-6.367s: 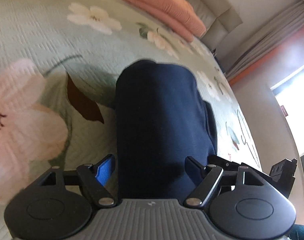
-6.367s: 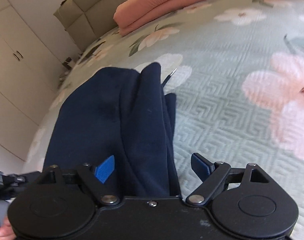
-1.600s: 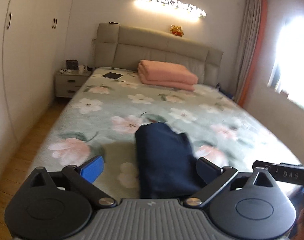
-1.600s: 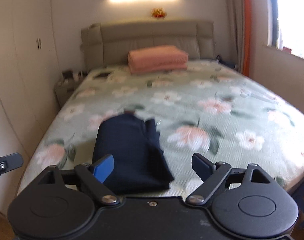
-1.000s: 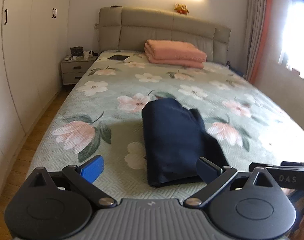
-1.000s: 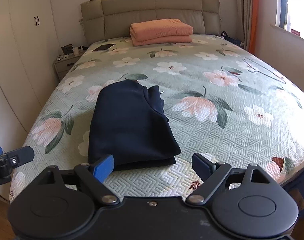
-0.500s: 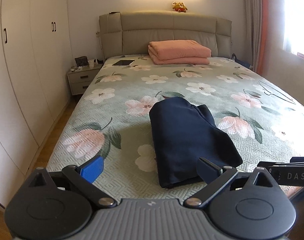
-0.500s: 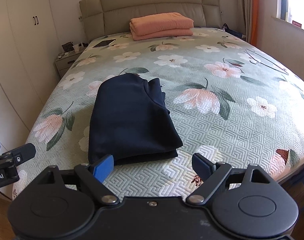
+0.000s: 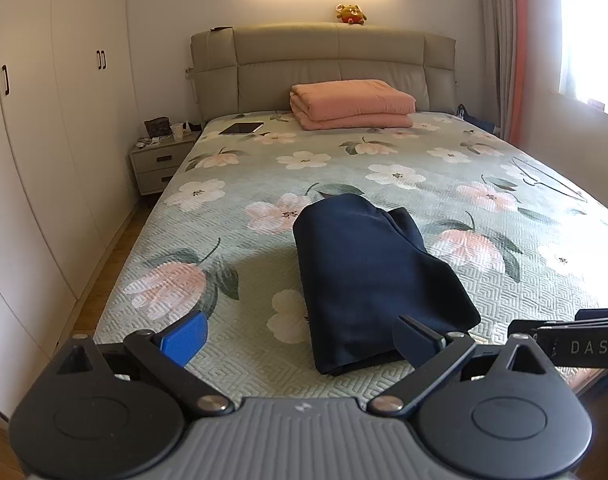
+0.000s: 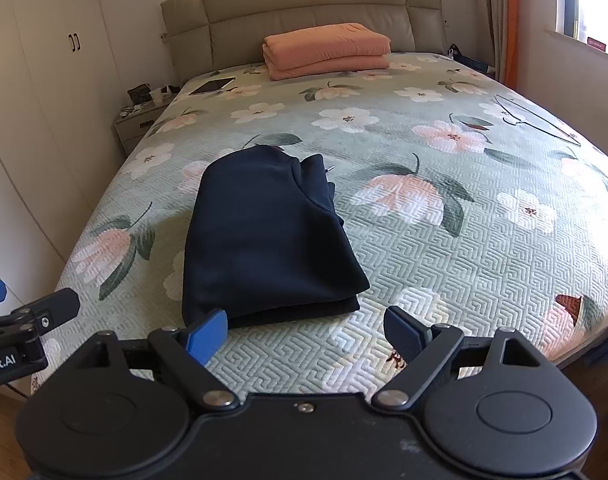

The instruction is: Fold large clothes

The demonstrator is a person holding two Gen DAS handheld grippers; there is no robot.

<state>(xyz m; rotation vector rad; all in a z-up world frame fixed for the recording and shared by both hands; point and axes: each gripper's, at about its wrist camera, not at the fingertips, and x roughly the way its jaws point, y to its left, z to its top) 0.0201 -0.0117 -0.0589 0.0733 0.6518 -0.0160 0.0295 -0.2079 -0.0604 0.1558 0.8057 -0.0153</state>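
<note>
You have pulled both grippers back from the garment since the earlier frames, where their fingers straddled it close up; now the whole bed (image 9: 383, 152) is in view and the fold looks finished. Taking the bed as your landmark: the garment (image 9: 367, 272), navy and folded into a thick rectangle, lies on the quilt near the foot edge, left of centre, placed there probably because you stand at that edge. At the head end sits a folded pink blanket (image 9: 351, 104), with a tablet (image 9: 242, 128) to its left, and a wire hanger (image 10: 539, 120) lies toward the right edge; all are well apart from the garment. A nightstand (image 9: 160, 164) stands beside the bed's head, left side. Your left gripper (image 9: 300, 338) hangs off the foot edge, jaws spread wide and empty; your right gripper (image 10: 305, 330) does likewise, wide and holding nothing. On the gripper bodies you can read "DAS" in the left view and "obot.AI" in the right, both cut off.
</note>
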